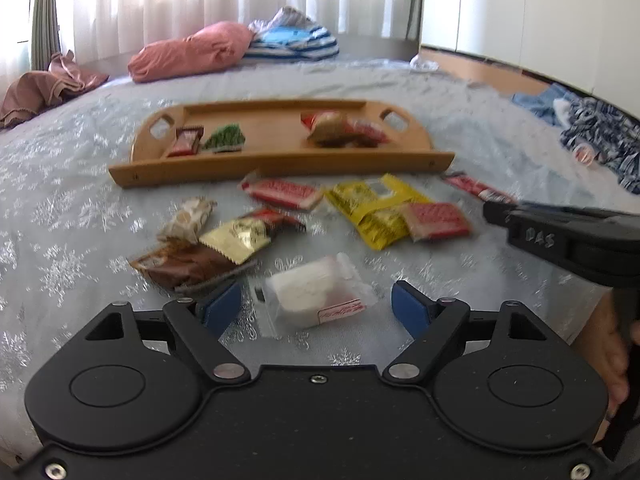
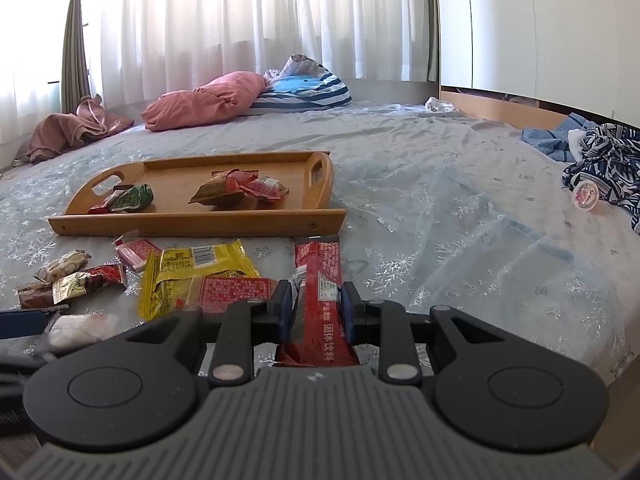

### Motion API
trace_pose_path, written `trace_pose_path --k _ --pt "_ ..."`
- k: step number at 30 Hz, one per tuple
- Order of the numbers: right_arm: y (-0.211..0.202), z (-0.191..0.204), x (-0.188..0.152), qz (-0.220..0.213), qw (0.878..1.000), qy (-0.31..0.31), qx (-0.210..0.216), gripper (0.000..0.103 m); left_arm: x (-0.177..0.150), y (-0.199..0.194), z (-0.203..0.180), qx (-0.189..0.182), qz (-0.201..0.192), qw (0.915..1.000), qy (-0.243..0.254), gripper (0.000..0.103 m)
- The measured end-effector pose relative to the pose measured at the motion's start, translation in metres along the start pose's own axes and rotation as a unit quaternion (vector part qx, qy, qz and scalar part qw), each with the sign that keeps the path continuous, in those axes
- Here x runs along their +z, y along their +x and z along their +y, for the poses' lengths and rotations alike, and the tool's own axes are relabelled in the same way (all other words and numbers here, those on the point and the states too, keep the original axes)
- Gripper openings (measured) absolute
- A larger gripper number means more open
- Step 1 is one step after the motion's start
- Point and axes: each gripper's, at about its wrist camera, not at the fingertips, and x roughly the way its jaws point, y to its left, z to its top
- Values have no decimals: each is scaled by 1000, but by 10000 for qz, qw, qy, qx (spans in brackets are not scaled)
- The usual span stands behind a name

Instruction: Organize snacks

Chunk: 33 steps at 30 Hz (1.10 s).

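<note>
A wooden tray lies on the bed with a few snacks in it. Loose snacks lie in front of it: a yellow packet, red packets, a gold-and-brown one. My left gripper is open, its blue pads either side of a white wrapped snack. My right gripper is shut on a long red sachet, which also shows in the left wrist view.
The bed is covered with a pale snowflake sheet. Pink pillow and striped bedding lie at the far side. Blue patterned clothes and a small round cup lie at right.
</note>
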Motion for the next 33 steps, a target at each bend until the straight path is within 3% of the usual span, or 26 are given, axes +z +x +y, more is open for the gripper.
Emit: trace_pose_path --k 1,2,4,9,16,21,24,26,33 --pt "0 0 0 4 10000 -2 -7 31 0 2 0 -9 23 10000 -18 73" --pt "0 -1 -1 8 10000 -5 -12 31 0 1 1 -14 2 10000 -44 60" --pt "0 -2 -1 10 10000 5 -21 31 0 -3 2 -14 -74 9999 -117 54" --pt "1 -3 0 -10 10000 26 -25 31 5 -12 11 -135 -135 9992 -357 23" --pt "2 -2 8 -49 9999 127 -33 31 19 -27 14 -108 -342 9990 -265 9" --pt "1 -1 14 -130 9998 140 -20 31 22 -29 17 -95 -357 9987 -344 8" --pt "2 0 15 -132 9998 114 7 31 17 -26 15 -51 -340 9991 -238 19" --pt "2 2 14 -116 9999 93 21 31 13 -22 12 69 -252 9995 -195 42" --pt "2 3 6 0 10000 75 52 31 12 0 15 -213 71 9984 -510 51"
